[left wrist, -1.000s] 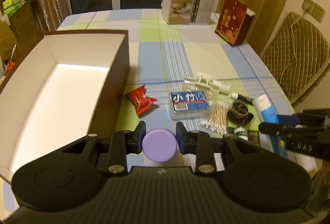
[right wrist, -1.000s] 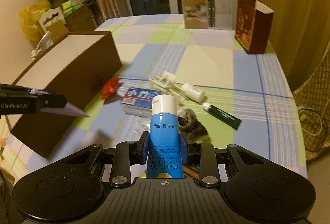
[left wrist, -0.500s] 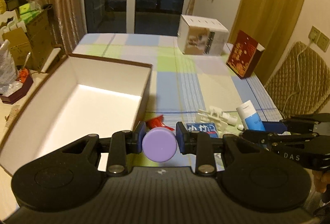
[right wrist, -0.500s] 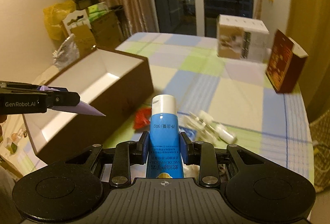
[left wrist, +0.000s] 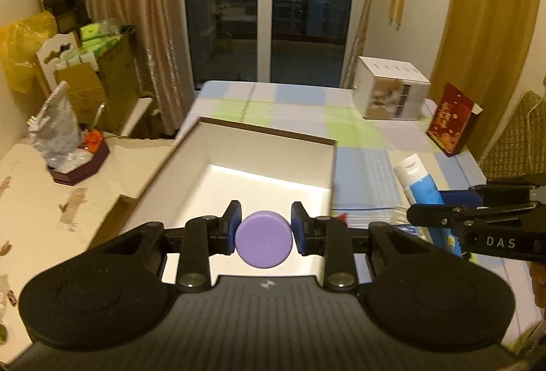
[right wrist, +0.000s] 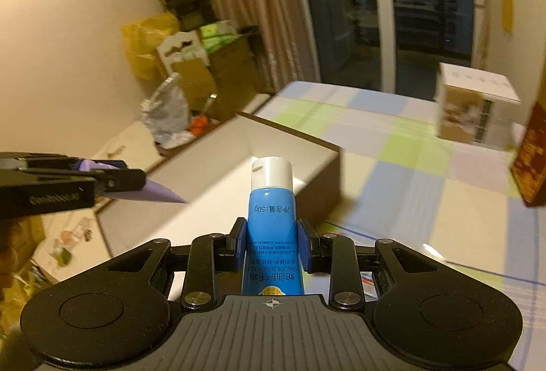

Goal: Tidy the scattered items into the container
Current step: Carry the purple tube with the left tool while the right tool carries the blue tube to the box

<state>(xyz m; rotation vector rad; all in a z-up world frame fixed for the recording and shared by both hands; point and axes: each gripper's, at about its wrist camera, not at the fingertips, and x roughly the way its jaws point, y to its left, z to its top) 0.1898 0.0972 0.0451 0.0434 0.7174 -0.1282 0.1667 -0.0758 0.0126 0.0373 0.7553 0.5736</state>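
L fingers (left wrist: pixel 232 231) clamp purple tube (left wrist: pixel 264 243), R fingers (right wrist: pixel 303 244) blue tube (right wrist: pixel 271 220); box (left wrist: pixel 273 145) below.

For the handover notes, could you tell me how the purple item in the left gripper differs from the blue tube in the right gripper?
The purple item is one colour with a round end; the blue tube has a white cap and printed text. The purple item tapers to a flat edge; the tube ends in a cylindrical cap. Both are clamped in grippers near the open box.

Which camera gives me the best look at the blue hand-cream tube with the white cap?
The right wrist view: the blue hand-cream tube with the white cap stands centred, clamped in the right tool, its label legible. The left wrist view shows the tube only at the right edge, partly hidden behind that tool.
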